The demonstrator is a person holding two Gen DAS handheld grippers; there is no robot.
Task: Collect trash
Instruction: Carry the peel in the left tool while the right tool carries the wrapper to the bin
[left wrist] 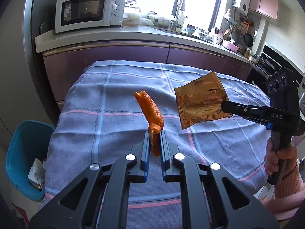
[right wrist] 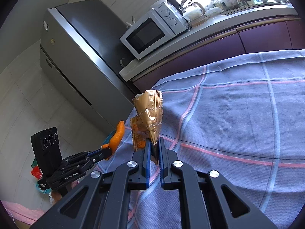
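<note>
Far left in left wrist view: blue bin [left wrist: 24,158] on floor beside table, crumpled paper and scraps inside. White microwave [left wrist: 89,9] on counter [left wrist: 133,36] above purple cabinets, brand print over dials too small to read. Centre: left gripper [left wrist: 154,133] clenched on orange peel [left wrist: 150,110], peel sticking up from between blue-lined fingers [left wrist: 146,148], held above checked blue-pink tablecloth [left wrist: 114,99]. Right of it: gold snack wrapper [left wrist: 200,103] pinched at one corner by right gripper [left wrist: 225,106], jaws closed on it, wrapper lifted off cloth, print on foil not legible here. "DAS" in white letters on right gripper body, hand [left wrist: 280,158] in pink sleeve on handle at far right. Cluttered sink area, utensils and pan on wall behind. Right wrist view, left to right: grey fridge [right wrist: 76,61] with small stickers, unreadable; left gripper [right wrist: 106,151] at lower left with "GenRobot.AI" on its body, orange peel [right wrist: 118,135] clamped at its tip; red and green packets on floor behind it, blurry. Centre: gold wrapper [right wrist: 148,122] upright between right gripper [right wrist: 154,143] fingers, partial text "AXIANGCUN" and "DAOXIANG" readable, "773" near torn top. Microwave [right wrist: 152,32] and glass kettle [right wrist: 192,11] on counter behind, tablecloth [right wrist: 238,114] filling right side.
</note>
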